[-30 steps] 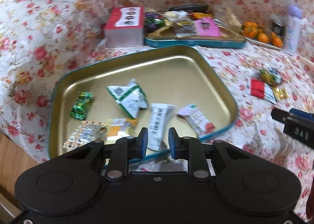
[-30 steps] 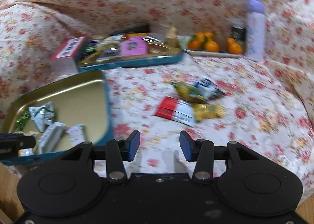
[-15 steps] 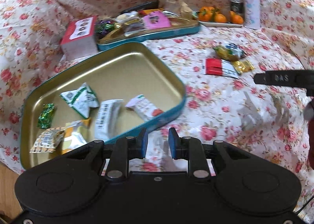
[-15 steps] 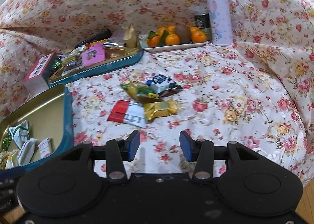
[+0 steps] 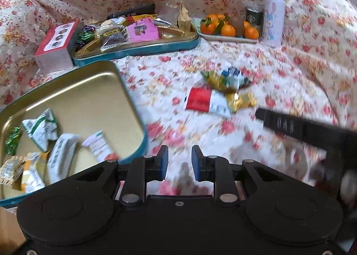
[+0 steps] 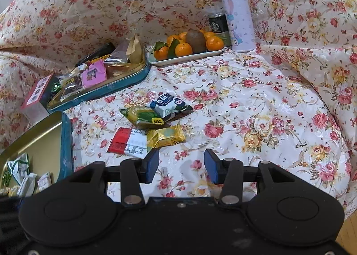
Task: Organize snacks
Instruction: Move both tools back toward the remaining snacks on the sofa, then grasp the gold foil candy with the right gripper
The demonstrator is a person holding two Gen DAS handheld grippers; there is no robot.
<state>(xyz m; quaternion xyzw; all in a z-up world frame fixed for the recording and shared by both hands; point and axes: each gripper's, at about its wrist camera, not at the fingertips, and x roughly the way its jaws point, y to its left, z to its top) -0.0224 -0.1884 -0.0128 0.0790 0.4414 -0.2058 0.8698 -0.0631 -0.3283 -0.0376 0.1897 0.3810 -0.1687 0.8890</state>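
- Your left gripper [image 5: 179,162] hangs over the floral cloth [image 6: 245,98], fingers a little apart, pinching nothing.
- Your right gripper [image 6: 181,165] has its fingers spread, empty, just short of the red-and-white packet [image 6: 128,142].
- Gold [image 6: 166,135], green [image 6: 142,115] and blue-white [image 6: 169,105] snacks lie beside it; the open tin [image 5: 78,98] to their left holds others.

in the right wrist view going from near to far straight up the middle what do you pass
right gripper → gold snack packet → green snack packet → plate of oranges → dark can
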